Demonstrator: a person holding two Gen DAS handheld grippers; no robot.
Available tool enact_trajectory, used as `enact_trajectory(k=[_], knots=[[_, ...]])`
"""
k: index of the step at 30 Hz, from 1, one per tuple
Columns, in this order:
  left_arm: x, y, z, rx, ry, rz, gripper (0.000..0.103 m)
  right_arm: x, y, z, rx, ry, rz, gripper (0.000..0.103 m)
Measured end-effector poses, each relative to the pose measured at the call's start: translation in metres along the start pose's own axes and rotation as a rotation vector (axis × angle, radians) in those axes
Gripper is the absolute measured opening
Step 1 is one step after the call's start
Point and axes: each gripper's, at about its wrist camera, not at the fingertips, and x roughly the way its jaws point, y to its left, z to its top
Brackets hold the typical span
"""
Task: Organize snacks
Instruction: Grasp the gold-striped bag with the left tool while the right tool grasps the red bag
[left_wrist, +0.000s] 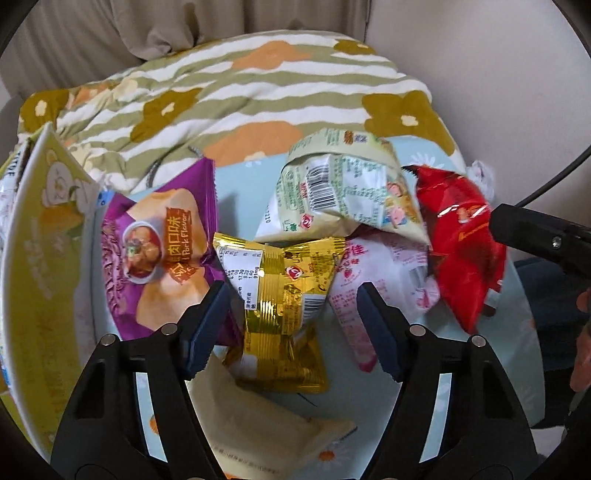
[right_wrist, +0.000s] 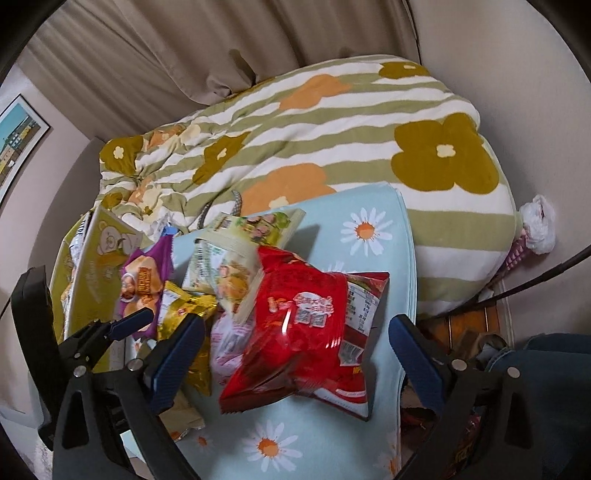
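Note:
Snack bags lie piled on a light blue daisy cloth (right_wrist: 373, 229). In the left wrist view my left gripper (left_wrist: 291, 314) is open, its jaws on either side of a gold foil packet (left_wrist: 284, 306) without touching it. A purple pork-flavour bag (left_wrist: 162, 251), a pale green bag (left_wrist: 343, 192), a pink-white bag (left_wrist: 373, 273) and a red bag (left_wrist: 461, 243) surround it. In the right wrist view my right gripper (right_wrist: 295, 354) is open around the red bag (right_wrist: 306, 325). The left gripper (right_wrist: 133, 325) shows at the left by the gold packet (right_wrist: 181, 306).
A yellow-green bear-print box (left_wrist: 40, 266) stands at the left; it also shows in the right wrist view (right_wrist: 96, 273). A cream flat packet (left_wrist: 258, 417) lies under the left gripper. A striped floral quilt (right_wrist: 332, 147) is bunched behind the cloth. Curtains and wall lie beyond.

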Motion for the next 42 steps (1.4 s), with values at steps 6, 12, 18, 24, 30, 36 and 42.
enact_trajectory(k=[6, 12, 18, 24, 30, 36, 42], knots=[[0.019, 0.002, -0.003, -0.002, 0.044, 0.035, 0.066, 0.015, -0.006, 0.001, 0.008, 0.022, 0.007, 0.096], [0.027, 0.003, -0.005, 0.002, 0.068, 0.035, 0.052, 0.025, -0.011, 0.002, 0.023, 0.034, 0.021, 0.094], [0.027, -0.002, -0.007, 0.020, 0.077, 0.029, 0.043, 0.035, -0.018, 0.004, 0.050, 0.051, 0.034, 0.094], [0.021, -0.001, -0.013, 0.002, 0.074, 0.029, 0.043, 0.045, -0.024, 0.003, 0.061, 0.072, 0.044, 0.094], [0.016, -0.001, -0.019, -0.016, 0.072, 0.027, 0.043, 0.050, -0.020, -0.001, 0.040, 0.088, 0.055, 0.086], [0.010, 0.001, -0.021, -0.032, 0.055, 0.024, 0.043, 0.045, -0.021, -0.007, 0.038, 0.082, 0.063, 0.070], [-0.002, -0.004, -0.021, -0.029, 0.018, 0.016, 0.043, 0.031, -0.022, -0.016, 0.040, 0.060, 0.063, 0.058]])
